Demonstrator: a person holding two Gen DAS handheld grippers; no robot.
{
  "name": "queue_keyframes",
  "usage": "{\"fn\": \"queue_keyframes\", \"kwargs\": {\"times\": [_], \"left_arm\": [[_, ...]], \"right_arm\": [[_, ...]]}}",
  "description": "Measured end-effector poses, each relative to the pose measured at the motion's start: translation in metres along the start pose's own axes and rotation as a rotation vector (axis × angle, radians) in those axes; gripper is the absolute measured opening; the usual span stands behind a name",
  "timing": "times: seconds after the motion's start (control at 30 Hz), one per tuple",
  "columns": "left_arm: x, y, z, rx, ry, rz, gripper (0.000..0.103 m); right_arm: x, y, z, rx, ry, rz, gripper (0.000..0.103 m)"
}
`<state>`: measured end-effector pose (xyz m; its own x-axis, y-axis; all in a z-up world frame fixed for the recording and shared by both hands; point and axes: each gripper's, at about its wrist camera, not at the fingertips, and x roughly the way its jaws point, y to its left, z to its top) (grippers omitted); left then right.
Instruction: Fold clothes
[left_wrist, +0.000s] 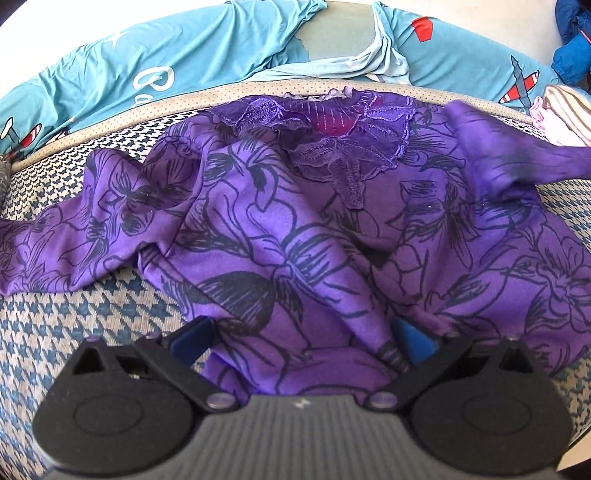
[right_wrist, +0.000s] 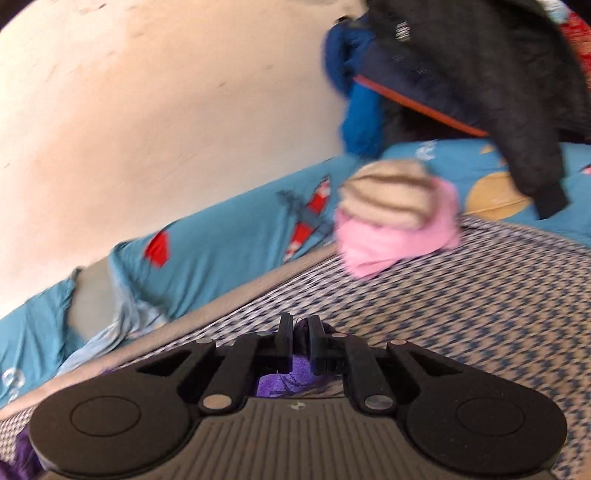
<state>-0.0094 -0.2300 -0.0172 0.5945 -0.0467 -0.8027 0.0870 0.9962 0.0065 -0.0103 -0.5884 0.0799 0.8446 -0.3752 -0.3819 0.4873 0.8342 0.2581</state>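
Lifting one sleeve inward: right gripper (right_wrist: 302, 334) is pinching the purple top (left_wrist: 295, 229); left gripper (left_wrist: 301, 338) is gaping wide astride its hem. Next, lay the sleeve flat.

a bed (left_wrist: 92, 321) in blue-and-white houndstooth covering is carrying a purple floral garment (left_wrist: 295, 229), which is lying spread and rumpled across it. beyond the garment a teal printed sheet (left_wrist: 147, 62) is lying bunched, and to the garment's right a pink and striped bundle (right_wrist: 399, 218) is sitting.

Houndstooth mattress (left_wrist: 74, 317) — teal airplane-print sheet (left_wrist: 147, 62)
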Motion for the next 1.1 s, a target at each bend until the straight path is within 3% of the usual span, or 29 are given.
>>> {"fn": "queue_keyframes", "kwargs": {"times": [0.2, 0.27, 0.33, 0.5, 0.63, 0.73, 0.9, 1.03, 1.1], "left_arm": [[0.0, 0.001, -0.002, -0.009, -0.005, -0.001, 0.103], [0.0, 0.001, -0.002, -0.012, -0.003, -0.002, 0.103], [0.0, 0.001, -0.003, -0.013, -0.003, -0.002, 0.103], [0.0, 0.004, -0.004, -0.022, 0.001, -0.008, 0.103], [0.001, 0.008, -0.005, -0.044, 0.016, -0.023, 0.103], [0.002, 0.012, -0.003, -0.062, 0.033, -0.039, 0.103], [0.003, 0.011, -0.004, -0.062, 0.029, -0.033, 0.103], [0.003, 0.012, -0.005, -0.065, 0.023, -0.034, 0.103], [0.002, 0.012, -0.005, -0.067, 0.022, -0.034, 0.103]], "right_arm": [[-0.008, -0.04, 0.014, 0.037, -0.082, -0.227, 0.009], [-0.008, -0.051, 0.015, 0.064, -0.078, -0.265, 0.01], [-0.009, -0.055, 0.015, 0.083, -0.07, -0.259, 0.011], [-0.011, -0.042, 0.013, 0.052, -0.083, -0.18, 0.038], [0.001, -0.031, 0.004, 0.013, 0.022, -0.083, 0.045], [0.011, -0.044, 0.001, 0.023, 0.084, -0.105, 0.051], [0.016, -0.092, -0.005, 0.156, 0.132, -0.156, 0.06], [0.019, -0.112, -0.011, 0.144, 0.168, -0.191, 0.061], [0.022, -0.117, -0.016, 0.121, 0.196, -0.202, 0.069]]}}
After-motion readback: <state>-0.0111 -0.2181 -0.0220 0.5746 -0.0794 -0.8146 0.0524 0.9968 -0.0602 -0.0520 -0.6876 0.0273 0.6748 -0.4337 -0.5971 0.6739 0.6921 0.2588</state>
